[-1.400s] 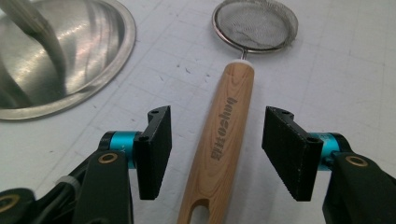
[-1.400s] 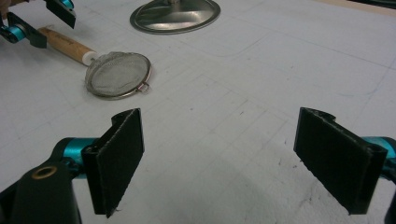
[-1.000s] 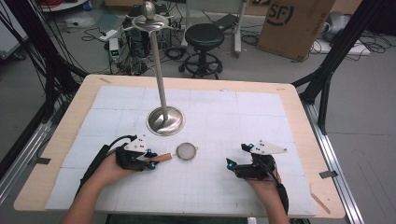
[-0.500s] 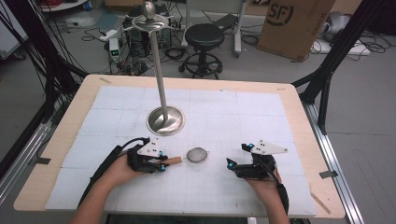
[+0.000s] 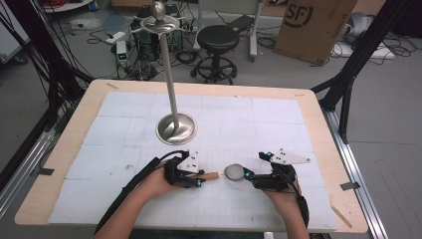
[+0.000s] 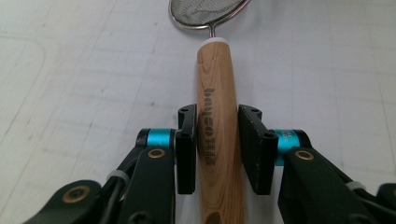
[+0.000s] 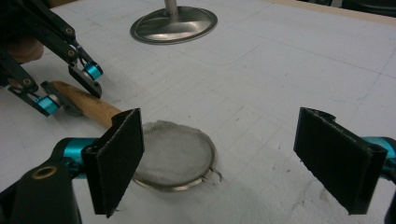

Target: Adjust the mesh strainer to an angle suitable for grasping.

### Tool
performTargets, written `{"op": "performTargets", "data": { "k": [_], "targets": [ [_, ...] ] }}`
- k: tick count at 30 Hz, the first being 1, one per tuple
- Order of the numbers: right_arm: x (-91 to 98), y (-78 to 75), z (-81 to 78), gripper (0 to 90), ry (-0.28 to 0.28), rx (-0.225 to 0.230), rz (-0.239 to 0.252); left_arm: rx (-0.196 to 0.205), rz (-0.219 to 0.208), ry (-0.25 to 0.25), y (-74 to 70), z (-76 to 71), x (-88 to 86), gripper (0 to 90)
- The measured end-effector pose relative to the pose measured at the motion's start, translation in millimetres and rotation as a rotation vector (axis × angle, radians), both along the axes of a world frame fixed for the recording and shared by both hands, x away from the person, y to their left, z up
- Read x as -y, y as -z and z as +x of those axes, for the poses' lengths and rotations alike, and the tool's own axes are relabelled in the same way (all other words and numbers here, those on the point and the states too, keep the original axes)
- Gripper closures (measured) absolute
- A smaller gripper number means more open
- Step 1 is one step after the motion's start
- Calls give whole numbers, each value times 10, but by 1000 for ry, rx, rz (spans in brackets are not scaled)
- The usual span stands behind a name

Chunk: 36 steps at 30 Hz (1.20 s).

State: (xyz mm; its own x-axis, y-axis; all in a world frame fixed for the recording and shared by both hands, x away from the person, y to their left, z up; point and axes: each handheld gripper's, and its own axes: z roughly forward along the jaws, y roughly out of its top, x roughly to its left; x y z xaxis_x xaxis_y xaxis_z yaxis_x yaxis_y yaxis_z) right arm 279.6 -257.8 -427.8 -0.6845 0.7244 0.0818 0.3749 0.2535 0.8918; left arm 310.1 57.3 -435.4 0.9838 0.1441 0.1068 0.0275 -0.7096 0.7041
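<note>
Low and left of centre in the high view, your left gripper (image 5: 199, 175) is clamped on the strainer's wooden handle (image 6: 217, 135), its jaws having just been closing on it. The strainer (image 5: 234, 172) lies low in the middle of the frame. Just right of it, your right gripper (image 5: 249, 175) stands wide open, holding nothing, the mesh bowl (image 7: 175, 156) between its jaws.

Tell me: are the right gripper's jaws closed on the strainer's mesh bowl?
No, the right gripper stands wide open, its pads apart on either side of the strainer, pressing nothing.
</note>
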Motion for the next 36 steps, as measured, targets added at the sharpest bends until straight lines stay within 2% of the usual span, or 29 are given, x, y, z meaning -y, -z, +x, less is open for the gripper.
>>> {"op": "performTargets", "data": {
  "k": [8, 17, 21, 23, 31, 36],
  "targets": [
    [12, -12, -4, 150, 0, 2, 6, 8, 0, 28, 3, 9, 294, 690],
    [13, -12, -3, 150, 0, 0, 6, 24, -13, 32, 17, 6, 435, 690],
    [15, -11, -2, 150, -1, 1, 7, 27, -15, 39, 9, -4, 439, 675],
    [14, -11, -2, 150, 1, 0, 8, 27, -7, 35, -3, -4, 428, 647],
    [18, -13, -3, 150, 1, 2, 7, 27, -22, 13, -62, -34, 347, 584],
    [14, -12, -3, 150, -2, 4, 7, 37, 6, -1, -53, -20, 271, 567]
  ]
}}
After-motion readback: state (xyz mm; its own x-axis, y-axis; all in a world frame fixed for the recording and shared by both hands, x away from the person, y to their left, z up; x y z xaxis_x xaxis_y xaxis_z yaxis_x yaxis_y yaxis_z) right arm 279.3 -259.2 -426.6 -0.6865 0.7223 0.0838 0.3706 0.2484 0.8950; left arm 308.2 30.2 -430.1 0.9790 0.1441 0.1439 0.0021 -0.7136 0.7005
